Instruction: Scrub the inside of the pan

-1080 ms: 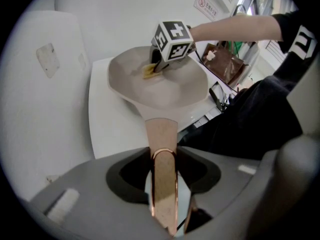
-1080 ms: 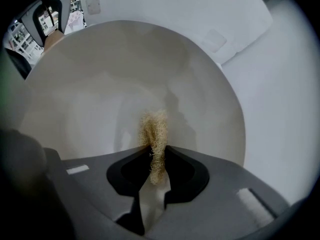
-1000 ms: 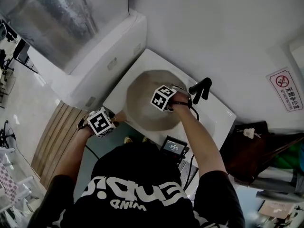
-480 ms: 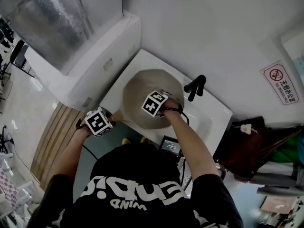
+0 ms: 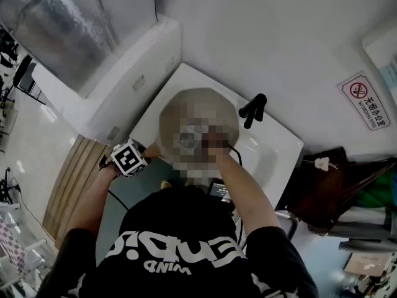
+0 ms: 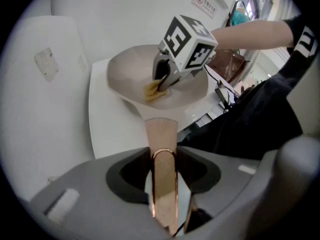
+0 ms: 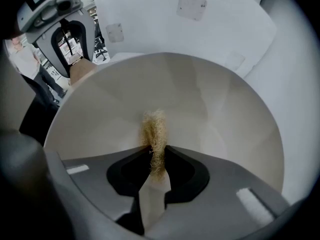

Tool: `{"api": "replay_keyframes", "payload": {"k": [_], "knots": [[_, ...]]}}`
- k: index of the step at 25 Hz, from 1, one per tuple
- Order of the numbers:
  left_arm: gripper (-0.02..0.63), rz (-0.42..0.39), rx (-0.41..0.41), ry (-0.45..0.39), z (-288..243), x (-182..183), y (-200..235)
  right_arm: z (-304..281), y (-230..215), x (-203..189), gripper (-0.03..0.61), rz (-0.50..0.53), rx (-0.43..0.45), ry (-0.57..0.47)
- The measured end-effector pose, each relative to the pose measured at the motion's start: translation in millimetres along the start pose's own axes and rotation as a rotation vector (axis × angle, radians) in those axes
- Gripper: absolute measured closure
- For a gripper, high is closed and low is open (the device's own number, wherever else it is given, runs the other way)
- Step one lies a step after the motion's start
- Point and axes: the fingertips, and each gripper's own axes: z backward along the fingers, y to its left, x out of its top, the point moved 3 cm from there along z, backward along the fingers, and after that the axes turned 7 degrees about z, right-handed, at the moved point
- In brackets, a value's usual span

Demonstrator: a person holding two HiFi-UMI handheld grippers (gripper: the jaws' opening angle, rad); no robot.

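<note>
A beige pan (image 6: 127, 74) rests in a white sink (image 5: 268, 155); in the head view a mosaic patch covers most of it. Its copper-coloured handle (image 6: 161, 134) runs back between the jaws of my left gripper (image 6: 166, 186), which is shut on it. My right gripper (image 7: 156, 168) reaches down into the pan, shut on a yellowish fibrous scrub pad (image 7: 155, 134). The pad's free end presses on the pan's inner wall (image 7: 210, 114) near the bottom. From the left gripper view, the right gripper (image 6: 161, 81) and the scrub pad (image 6: 151, 91) sit inside the bowl. The left gripper's marker cube (image 5: 128, 158) shows at the sink's near-left edge.
A black faucet (image 5: 253, 109) stands at the back of the sink, right of the pan. A white cabinet (image 5: 124, 73) borders the sink's left side. A brown bag (image 5: 322, 191) sits to the right. A red no-smoking sign (image 5: 361, 101) hangs on the wall.
My right gripper with the scrub pad has slid a little left and nearer across the pan's inside. The left gripper has held the handle in place.
</note>
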Motion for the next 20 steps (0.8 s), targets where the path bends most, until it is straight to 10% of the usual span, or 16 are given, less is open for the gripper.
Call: {"api": "replay_keyframes", "payload": {"k": [8, 20], "knots": [[0.456, 0.009, 0.01, 0.003, -5, -2, 0, 5, 39, -11, 0.503, -0.078, 0.239, 0.014], [0.456, 0.008, 0.022, 0.003, -5, -2, -1, 43, 26, 3, 0.504, -0.129, 0.127, -0.176]]}}
